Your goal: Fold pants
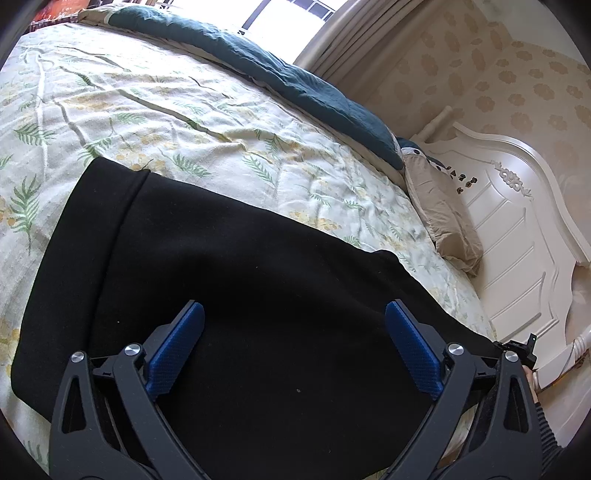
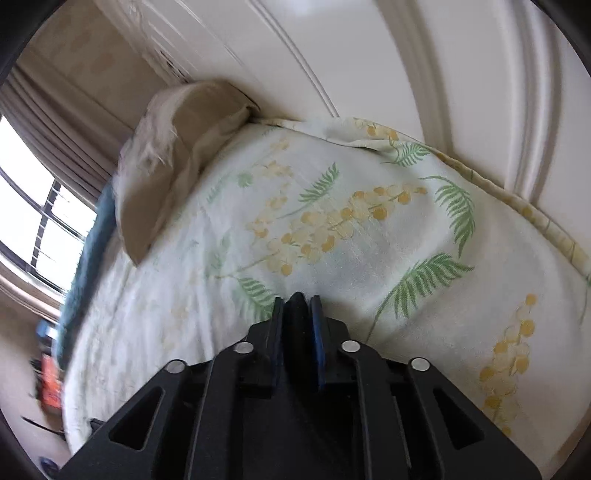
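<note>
Matt black cloth pants [image 1: 229,266], glossy white headboard [image 1: 517,236]

Bedspread [image 2: 332,229] lies open; headboard [image 2: 369,74] blocks beyond.

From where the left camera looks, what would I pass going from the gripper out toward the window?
Left gripper, open → black pants → floral bedspread → dark teal blanket → curtain beside the bright window.

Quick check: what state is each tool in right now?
Left tool: open, hovering over the black pants, holding nothing.
Right tool: shut on a fold of black fabric, apparently the pants.
</note>
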A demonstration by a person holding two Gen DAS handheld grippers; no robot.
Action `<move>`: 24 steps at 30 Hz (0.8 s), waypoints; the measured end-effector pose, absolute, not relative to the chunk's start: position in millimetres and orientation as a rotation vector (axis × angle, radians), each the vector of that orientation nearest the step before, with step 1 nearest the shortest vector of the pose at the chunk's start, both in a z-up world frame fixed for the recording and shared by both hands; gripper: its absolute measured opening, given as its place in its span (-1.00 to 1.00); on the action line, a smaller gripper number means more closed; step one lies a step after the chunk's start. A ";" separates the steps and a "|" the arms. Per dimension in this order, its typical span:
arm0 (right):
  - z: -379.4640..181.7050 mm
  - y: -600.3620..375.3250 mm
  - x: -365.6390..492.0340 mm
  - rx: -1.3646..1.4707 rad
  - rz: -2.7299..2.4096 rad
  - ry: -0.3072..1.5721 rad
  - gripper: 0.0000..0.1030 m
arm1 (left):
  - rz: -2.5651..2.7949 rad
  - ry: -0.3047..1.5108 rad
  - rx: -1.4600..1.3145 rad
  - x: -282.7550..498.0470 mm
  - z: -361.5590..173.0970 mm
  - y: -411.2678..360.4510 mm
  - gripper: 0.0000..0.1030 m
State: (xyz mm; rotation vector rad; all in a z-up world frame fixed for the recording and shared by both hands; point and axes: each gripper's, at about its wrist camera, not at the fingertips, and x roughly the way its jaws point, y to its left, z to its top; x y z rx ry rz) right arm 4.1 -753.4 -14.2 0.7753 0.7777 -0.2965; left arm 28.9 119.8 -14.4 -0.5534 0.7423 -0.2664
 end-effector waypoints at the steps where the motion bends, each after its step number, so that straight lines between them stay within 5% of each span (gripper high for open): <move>1: -9.8 -754.5 -2.8 0.789 -0.290 0.764 -0.25 | -0.268 0.743 -0.557 29.0 -14.5 120.4 0.92; 2: -5.7 -756.6 -10.6 0.806 -0.289 0.748 0.08 | -0.268 0.742 -0.558 28.8 -14.8 120.0 0.92; 3: -0.8 -759.9 -22.9 0.828 -0.286 0.719 0.18 | -0.270 0.742 -0.563 28.8 -15.5 120.5 0.92; 20: -20.7 -748.0 -58.5 0.889 -0.043 0.879 0.26 | -0.298 0.740 -0.570 29.7 -15.7 122.9 0.92; 22: -18.6 -746.7 -57.5 0.879 -0.055 0.891 0.22 | -0.298 0.742 -0.559 29.5 -15.4 122.0 0.92; 24: -14.8 -740.1 -55.7 0.805 -0.086 0.920 -0.09 | -0.299 0.744 -0.546 28.8 -14.7 120.9 0.92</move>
